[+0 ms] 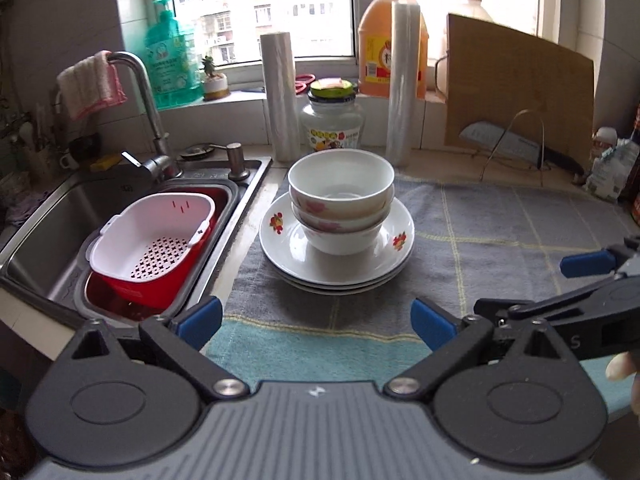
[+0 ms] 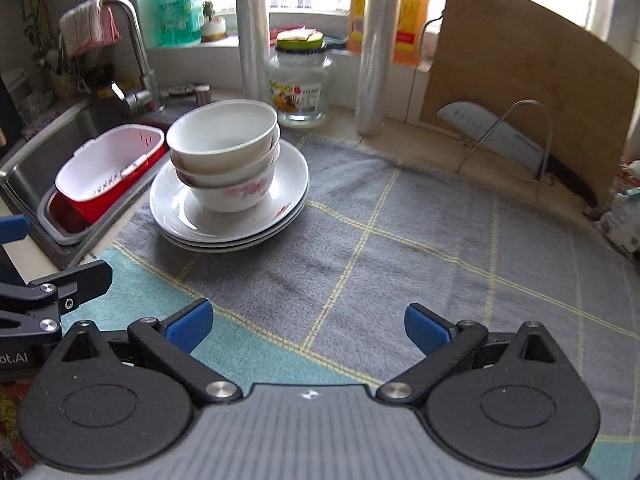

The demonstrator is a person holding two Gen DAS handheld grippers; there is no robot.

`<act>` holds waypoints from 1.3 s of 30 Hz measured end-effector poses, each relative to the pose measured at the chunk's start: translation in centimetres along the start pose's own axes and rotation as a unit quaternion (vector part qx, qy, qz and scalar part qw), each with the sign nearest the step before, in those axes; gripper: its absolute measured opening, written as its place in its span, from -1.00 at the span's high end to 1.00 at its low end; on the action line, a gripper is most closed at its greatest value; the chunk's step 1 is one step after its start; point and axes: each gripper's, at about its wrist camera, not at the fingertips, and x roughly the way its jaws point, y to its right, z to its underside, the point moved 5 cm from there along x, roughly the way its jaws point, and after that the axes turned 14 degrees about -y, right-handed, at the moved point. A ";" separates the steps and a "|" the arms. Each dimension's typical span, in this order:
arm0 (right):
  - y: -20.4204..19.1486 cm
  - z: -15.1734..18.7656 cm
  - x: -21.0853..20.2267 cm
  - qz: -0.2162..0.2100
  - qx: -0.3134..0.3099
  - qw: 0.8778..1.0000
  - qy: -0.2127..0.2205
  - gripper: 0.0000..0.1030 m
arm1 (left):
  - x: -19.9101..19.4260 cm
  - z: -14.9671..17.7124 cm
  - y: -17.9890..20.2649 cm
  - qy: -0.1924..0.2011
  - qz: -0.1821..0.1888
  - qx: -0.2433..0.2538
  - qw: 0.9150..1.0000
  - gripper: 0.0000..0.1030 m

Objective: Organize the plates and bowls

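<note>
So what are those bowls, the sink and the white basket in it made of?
The bowls look like glazed ceramic or porcelain: white, glossy, with pink flower prints; melamine can't be ruled out. The sink looks like brushed stainless steel: grey, dull metallic sheen. The basket looks like moulded plastic: matt white, thin walls, a punched hole pattern in the floor.

Cloth lying bare R of bowl stack; jar & rolls crowding behind, sink sitting L.
</note>
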 end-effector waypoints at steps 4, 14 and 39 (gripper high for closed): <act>0.2 0.6 -1.9 -0.005 0.013 1.000 0.020 -1.00 | -2.0 0.5 0.4 0.012 -0.005 -0.015 1.000 -0.94; 0.0 1.4 -3.9 0.002 0.019 0.999 0.040 -1.00 | -3.8 1.1 0.4 0.026 -0.013 -0.027 0.999 -0.95; 0.2 0.8 -3.8 0.005 0.025 0.999 0.038 -1.00 | -3.9 0.7 0.5 0.024 -0.018 -0.036 0.999 -0.95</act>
